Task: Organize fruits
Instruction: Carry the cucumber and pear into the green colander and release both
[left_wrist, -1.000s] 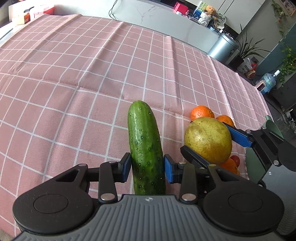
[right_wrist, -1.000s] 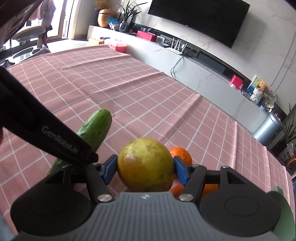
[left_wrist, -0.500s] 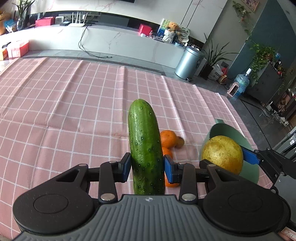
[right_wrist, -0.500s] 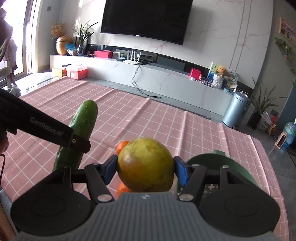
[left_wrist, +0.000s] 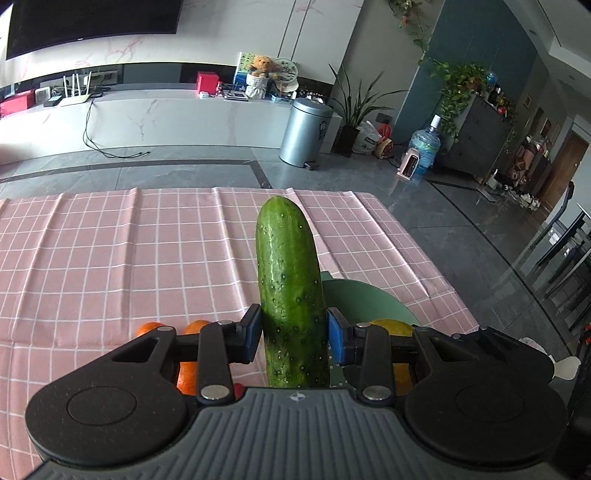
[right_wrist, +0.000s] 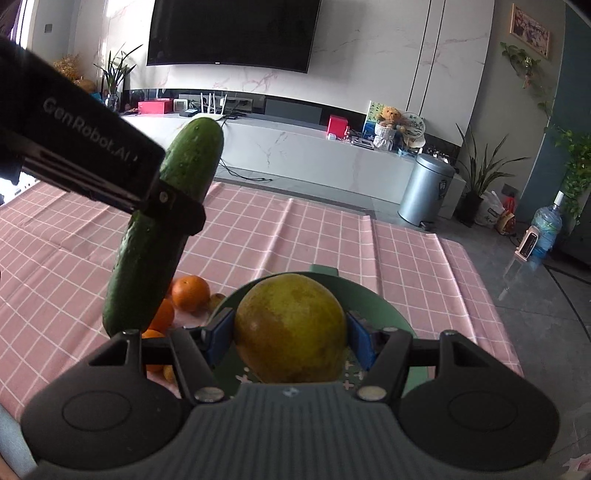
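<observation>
Cucumber (left_wrist: 291, 295): clamped near its lower end between the blue pads of the left gripper (left_wrist: 291, 336), held up off the table and pointing forward along the fingers; from the right wrist view it leans to the right above the oranges.
Pear (right_wrist: 290, 328): yellow-green with brown mottling, pinched on both sides by the right gripper (right_wrist: 290, 332), held just above the green plate.
Left gripper fingers (left_wrist: 251, 332): closed tight against the cucumber's skin on each side.
Right gripper fingers (right_wrist: 218, 332): closed on the pear's widest part.
Green plate (right_wrist: 384, 314): on the pink cloth under the pear (its rim shows on both sides of the fruit); in the left wrist view it lies just behind and to the right of the cucumber.
Oranges (right_wrist: 190, 293): a small cluster on the cloth just left of the plate, partly hidden by the cucumber.
Tablecloth (left_wrist: 129, 240): pink with a white grid, creased in long folds.
Bin (right_wrist: 424, 190): silver, on the floor past the table's far edge.
</observation>
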